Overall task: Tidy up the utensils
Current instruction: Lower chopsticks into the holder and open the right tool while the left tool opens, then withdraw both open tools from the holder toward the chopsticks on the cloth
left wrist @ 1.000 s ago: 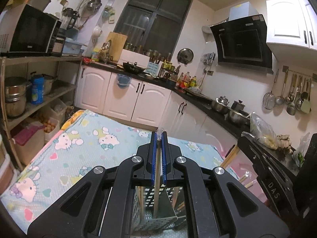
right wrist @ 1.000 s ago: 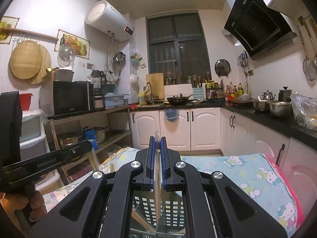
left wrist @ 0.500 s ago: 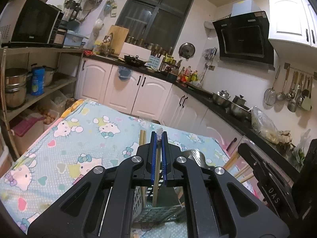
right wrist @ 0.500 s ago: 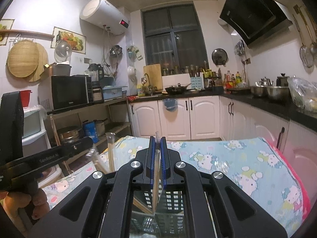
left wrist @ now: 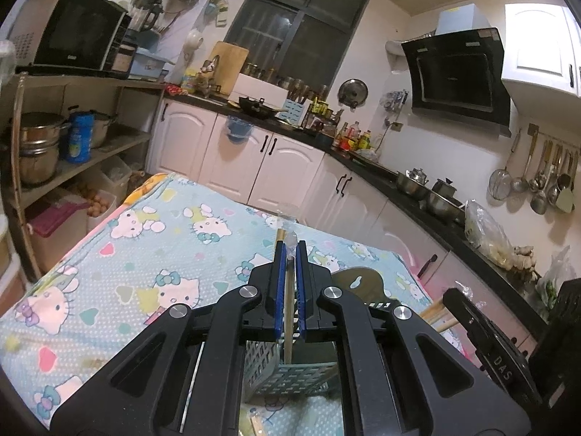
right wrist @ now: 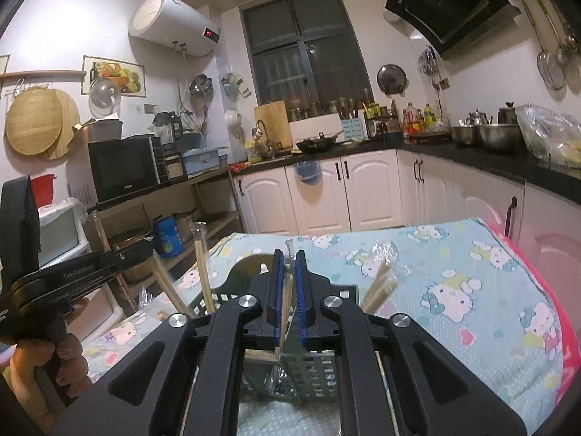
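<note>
My left gripper is shut on a wooden chopstick in clear wrap, held upright over a pale slotted utensil basket. My right gripper is shut on another wrapped chopstick, upright over the same basket. Several wrapped chopsticks stand in the basket, and more lean to the right. A wooden spatula sticks up behind the basket. The right gripper's body shows in the left view.
The basket stands on a table with a Hello Kitty cloth. A shelf with a microwave and pots stands to the left. White cabinets and a black counter run along the back and right. A hand holds the left gripper.
Both grippers have tilted downward and lowered toward the basket with their chopsticks still held. More of the table and the standing chopsticks have come into view.
</note>
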The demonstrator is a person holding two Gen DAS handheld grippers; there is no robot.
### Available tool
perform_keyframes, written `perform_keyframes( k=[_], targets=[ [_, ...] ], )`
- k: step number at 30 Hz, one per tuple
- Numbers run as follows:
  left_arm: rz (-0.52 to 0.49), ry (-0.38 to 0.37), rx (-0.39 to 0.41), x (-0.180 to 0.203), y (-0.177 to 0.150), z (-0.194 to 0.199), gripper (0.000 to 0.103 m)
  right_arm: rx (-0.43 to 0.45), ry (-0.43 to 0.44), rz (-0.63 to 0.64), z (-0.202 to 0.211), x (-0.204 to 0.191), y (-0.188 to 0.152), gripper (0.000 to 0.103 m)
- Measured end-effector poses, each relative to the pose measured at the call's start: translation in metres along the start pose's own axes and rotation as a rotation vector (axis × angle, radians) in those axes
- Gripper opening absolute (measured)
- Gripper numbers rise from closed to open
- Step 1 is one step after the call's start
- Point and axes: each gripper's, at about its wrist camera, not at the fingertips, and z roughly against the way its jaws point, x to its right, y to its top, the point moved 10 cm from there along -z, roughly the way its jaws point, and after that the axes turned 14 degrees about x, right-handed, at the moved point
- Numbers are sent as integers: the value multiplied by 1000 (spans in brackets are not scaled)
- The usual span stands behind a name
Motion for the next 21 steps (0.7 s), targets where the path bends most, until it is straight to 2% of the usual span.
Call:
perform_keyframes(
  k=[2, 7, 9, 21],
  targets=[
    [4, 9, -1, -3, 0, 2, 1, -7, -3, -3, 3, 1, -1, 22],
    [16, 23, -12, -6, 0, 6, 2, -28, -6, -17, 9, 2, -3, 26],
    [20, 24, -21, -6, 0, 8, 14, -37, -10, -19, 12, 2, -3, 29],
    [38, 24, -39, -9, -1, 25, 41, -73, -31, -18, 29, 4, -8, 37]
  ],
)
